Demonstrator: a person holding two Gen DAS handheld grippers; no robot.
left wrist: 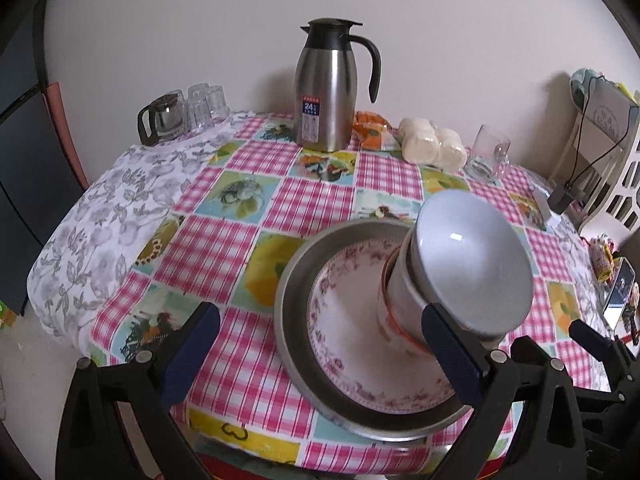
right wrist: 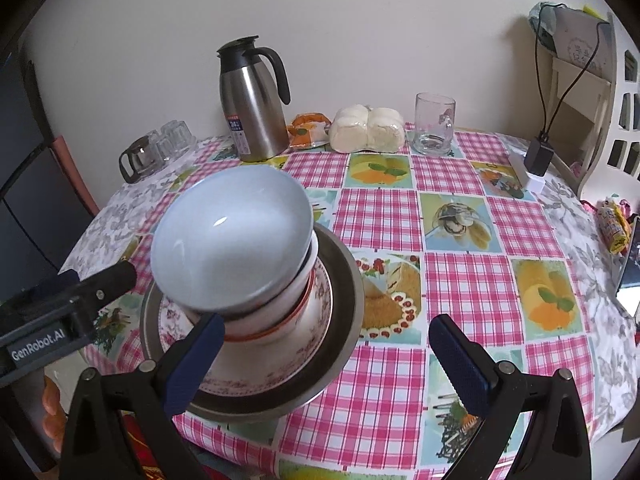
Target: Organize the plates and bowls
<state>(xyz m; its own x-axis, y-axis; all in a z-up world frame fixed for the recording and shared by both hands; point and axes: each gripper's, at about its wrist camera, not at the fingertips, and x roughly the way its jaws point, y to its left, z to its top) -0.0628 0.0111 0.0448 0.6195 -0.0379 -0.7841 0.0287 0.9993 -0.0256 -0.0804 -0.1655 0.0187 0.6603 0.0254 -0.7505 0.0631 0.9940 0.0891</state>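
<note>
Stack on surface (right wrist: 400, 420): metal pan (right wrist: 344, 300), floral plate (right wrist: 320, 292), nested bowls (right wrist: 232, 248). Both tools, left tool (left wrist: 320, 356) and right tool (right wrist: 326, 360), being held released. Stacking seemingly being finished; next, relocation grasp on pan rim being called for.

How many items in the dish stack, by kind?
Metal pan: 1
Floral plate: 1
Bowls: at least 3 (grey-blue on top, a white one under it, a red-rimmed one at the bottom; any more would be hidden)
Total: at least 5
</note>
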